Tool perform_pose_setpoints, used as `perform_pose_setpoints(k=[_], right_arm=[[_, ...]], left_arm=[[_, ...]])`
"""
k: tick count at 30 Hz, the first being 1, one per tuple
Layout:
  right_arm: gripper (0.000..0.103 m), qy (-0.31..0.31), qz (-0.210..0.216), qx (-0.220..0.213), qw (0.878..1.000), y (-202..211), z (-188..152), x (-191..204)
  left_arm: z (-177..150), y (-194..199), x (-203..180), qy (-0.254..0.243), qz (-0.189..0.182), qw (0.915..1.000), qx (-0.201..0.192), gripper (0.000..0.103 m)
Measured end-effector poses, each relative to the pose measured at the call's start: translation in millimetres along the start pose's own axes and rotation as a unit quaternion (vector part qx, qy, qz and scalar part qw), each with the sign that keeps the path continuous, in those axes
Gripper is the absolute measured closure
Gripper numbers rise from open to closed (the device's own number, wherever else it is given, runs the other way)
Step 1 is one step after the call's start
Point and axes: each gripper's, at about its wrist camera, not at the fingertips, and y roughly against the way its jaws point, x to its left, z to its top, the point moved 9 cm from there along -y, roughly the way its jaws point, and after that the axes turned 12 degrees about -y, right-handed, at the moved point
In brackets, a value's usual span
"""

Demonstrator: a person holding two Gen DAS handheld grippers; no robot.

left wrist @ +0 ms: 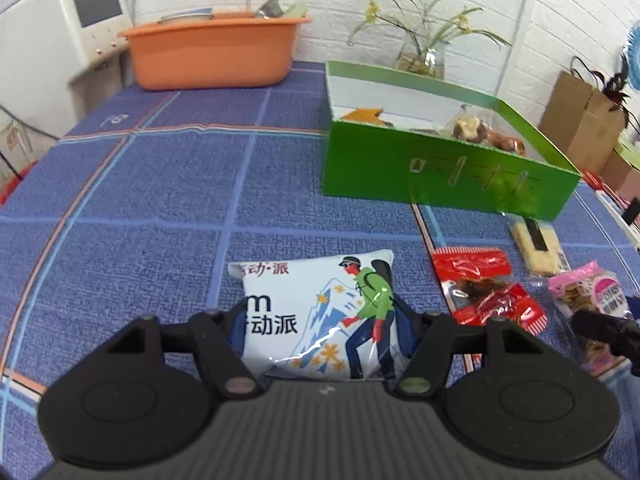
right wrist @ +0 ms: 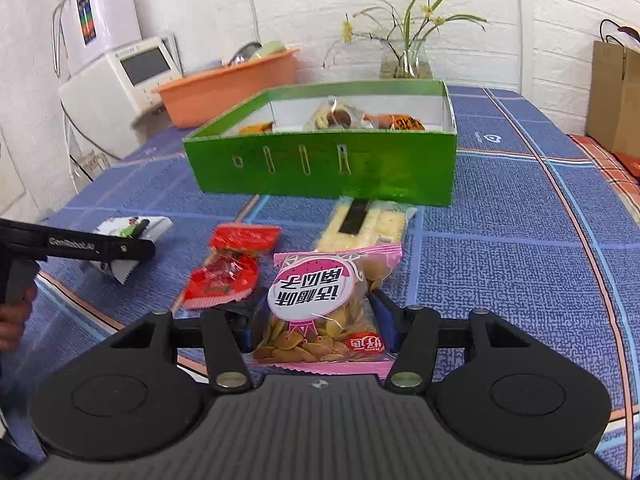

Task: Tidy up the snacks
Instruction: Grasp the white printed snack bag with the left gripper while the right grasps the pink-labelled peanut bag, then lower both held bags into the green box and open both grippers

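A white snack pack [left wrist: 320, 312] printed with a hiker lies on the blue tablecloth between the fingers of my left gripper [left wrist: 324, 320]; both blue pads press its sides. In the right wrist view the same pack [right wrist: 120, 228] sits at that left gripper's [right wrist: 132, 248] tip. My right gripper [right wrist: 316, 328] straddles a pink pack of seeds [right wrist: 320, 304], its pads close beside the edges without squeezing. A red pack [right wrist: 228, 268] and a pale cracker pack [right wrist: 364, 224] lie between the two. Behind stands the open green box [right wrist: 320, 168], holding several snacks.
An orange tub [left wrist: 212, 52] and a white machine [left wrist: 80, 20] stand at the back left. A glass vase with a plant [left wrist: 424, 56] is behind the box. A brown paper bag [right wrist: 616, 96] stands at the right edge. A hand [right wrist: 12, 320] shows at the left.
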Motion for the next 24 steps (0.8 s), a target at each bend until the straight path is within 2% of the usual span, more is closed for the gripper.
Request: perform_pose_setpoints(k=[4, 8, 15, 18, 21, 24], right_arm=[[0.012, 0.023, 0.016, -0.034, 0.999, 13, 8, 15], [0.012, 0.021, 0.029, -0.053, 0.998, 14, 17, 24], [0.012, 0.006, 0.034, -0.062, 0.998, 4, 32, 33], [0.012, 0.007, 0.043, -0.075, 0.996, 5, 45, 34], [0.012, 0.014, 0.052, -0.111, 0.992, 6, 71, 30], [0.012, 0.025, 0.03, -0.173, 0.984, 3, 105, 16]], left_arm=[[7, 5, 4, 0.017, 0.031, 0.9993, -0.009, 0.038], [17, 12, -1, 0.005, 0.057, 0.998, -0.025, 0.038], [47, 16, -25, -0.021, 0.04, 0.9974, -0.056, 0.038], [69, 18, -37, -0.031, 0.028, 0.9958, -0.082, 0.037], [97, 12, -45, -0.049, 0.035, 0.9918, -0.112, 0.037], [122, -5, -52, -0.061, 0.044, 0.9879, -0.136, 0.037]])
